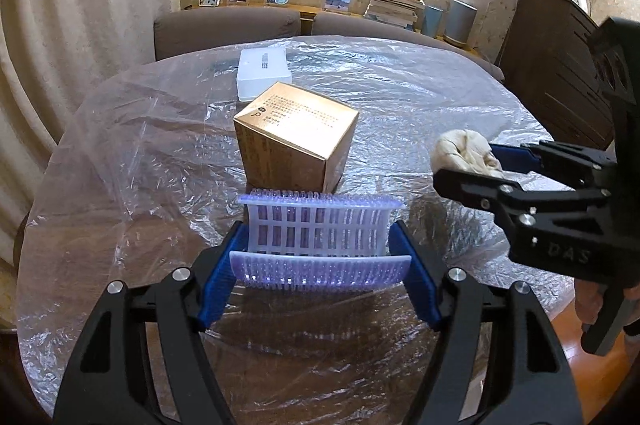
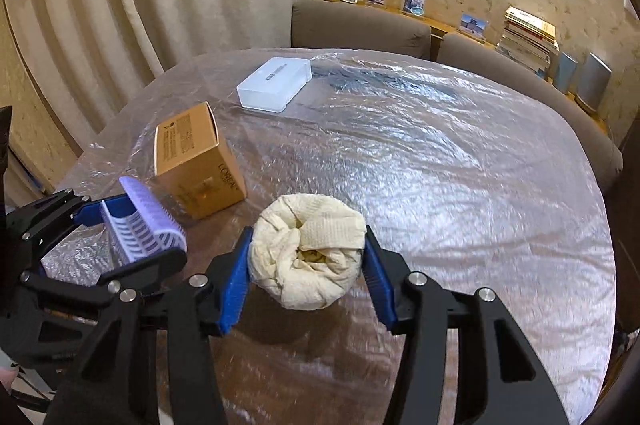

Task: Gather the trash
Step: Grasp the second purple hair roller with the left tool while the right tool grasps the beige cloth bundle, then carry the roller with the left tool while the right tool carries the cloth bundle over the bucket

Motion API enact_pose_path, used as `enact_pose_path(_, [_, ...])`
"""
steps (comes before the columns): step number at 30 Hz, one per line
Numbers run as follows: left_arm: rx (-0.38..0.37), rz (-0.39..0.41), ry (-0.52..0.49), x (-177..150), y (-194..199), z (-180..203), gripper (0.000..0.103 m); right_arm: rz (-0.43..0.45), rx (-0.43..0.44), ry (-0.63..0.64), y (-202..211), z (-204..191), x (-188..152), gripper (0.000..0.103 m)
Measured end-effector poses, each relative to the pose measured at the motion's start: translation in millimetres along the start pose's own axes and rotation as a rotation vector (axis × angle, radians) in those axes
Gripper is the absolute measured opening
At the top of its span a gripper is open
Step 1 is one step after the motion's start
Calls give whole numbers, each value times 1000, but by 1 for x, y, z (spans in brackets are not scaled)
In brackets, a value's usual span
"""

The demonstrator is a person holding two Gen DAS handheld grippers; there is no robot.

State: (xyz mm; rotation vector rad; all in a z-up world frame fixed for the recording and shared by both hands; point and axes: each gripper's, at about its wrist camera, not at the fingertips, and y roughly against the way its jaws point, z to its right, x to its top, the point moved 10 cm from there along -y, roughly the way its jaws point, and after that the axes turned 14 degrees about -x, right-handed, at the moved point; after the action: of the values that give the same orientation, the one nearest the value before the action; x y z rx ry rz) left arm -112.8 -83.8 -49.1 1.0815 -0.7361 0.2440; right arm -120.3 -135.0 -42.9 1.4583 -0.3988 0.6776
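Note:
My left gripper (image 1: 320, 237) is shut on a small pale purple slotted plastic basket (image 1: 320, 233), held above the table; it also shows at the left of the right wrist view (image 2: 148, 225). My right gripper (image 2: 306, 253) is shut on a crumpled cream paper towel wad (image 2: 308, 249), held above the table. In the left wrist view the wad (image 1: 466, 153) and the right gripper (image 1: 480, 165) are to the right of the basket, at about the same height.
A gold cardboard box (image 1: 296, 137) stands just beyond the basket, also in the right wrist view (image 2: 196, 161). A white plastic box (image 1: 264, 73) lies farther back. The round table (image 2: 460, 161) has a crinkled clear plastic cover. Grey chairs (image 1: 228, 29) stand behind it.

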Motion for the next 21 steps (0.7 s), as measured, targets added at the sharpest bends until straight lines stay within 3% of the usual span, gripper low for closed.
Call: enact_pose_path(21, [-35,9,-39,-21,42,21,73,17,22,-54,51,-2,-30,51])
